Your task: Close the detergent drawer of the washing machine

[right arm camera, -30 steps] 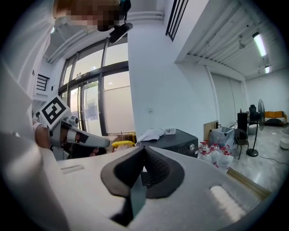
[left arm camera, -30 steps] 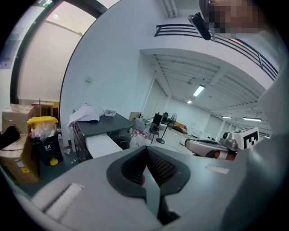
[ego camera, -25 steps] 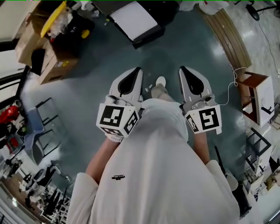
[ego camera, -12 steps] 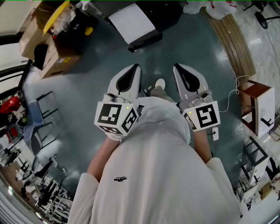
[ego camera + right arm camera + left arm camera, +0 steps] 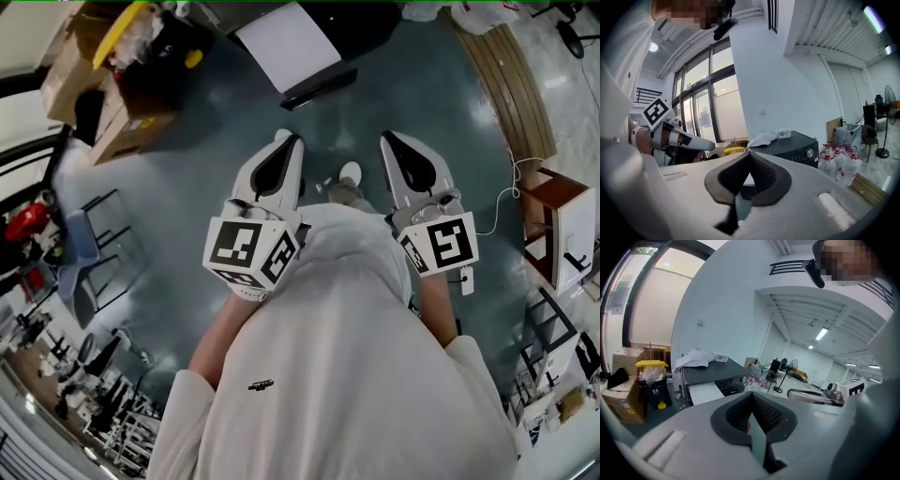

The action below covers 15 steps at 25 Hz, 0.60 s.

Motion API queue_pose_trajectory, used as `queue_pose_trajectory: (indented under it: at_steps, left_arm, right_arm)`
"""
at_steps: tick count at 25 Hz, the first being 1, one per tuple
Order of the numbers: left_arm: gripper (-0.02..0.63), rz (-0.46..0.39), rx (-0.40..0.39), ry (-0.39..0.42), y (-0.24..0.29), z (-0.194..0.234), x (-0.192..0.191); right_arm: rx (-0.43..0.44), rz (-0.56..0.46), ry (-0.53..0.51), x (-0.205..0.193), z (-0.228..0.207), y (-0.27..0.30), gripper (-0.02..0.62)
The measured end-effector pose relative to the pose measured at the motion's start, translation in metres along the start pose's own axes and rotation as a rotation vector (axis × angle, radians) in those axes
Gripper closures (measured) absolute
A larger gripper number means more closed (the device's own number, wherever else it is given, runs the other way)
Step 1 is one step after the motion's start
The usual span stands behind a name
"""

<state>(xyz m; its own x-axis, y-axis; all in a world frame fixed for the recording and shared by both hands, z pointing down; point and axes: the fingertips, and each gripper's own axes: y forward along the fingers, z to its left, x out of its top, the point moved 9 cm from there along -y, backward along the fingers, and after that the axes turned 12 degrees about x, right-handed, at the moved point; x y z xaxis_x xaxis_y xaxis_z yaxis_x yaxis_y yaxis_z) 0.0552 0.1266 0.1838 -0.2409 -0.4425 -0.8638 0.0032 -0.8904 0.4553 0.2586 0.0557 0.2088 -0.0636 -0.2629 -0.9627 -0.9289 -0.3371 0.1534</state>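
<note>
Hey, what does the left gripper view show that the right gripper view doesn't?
Only the left gripper view: the right gripper, off to its right, and the black bin under the yellow lid. Only the right gripper view: the left gripper, held out at its left. Both: the dark machine with a white cloth on top, and each view's own jaws closed together with nothing between them.

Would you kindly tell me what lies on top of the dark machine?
A crumpled white cloth and a small white box lie on the dark machine; anything under the cloth is hidden.
</note>
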Motion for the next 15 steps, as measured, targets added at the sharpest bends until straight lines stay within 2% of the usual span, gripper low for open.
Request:
queue_pose_trajectory:
  at_steps: [4, 15]
  left_arm:
    - [0.591, 0.011, -0.021, 0.004, 0.012, 0.016, 0.011]
    - [0.591, 0.081, -0.163, 0.087, 0.061, 0.074, 0.052]
  right_arm:
    - [-0.034, -0.002, 0.015, 0.004, -0.002, 0.016, 0.592]
    - [-0.166, 0.003, 0.060, 0.004, -0.003, 0.075, 0.592]
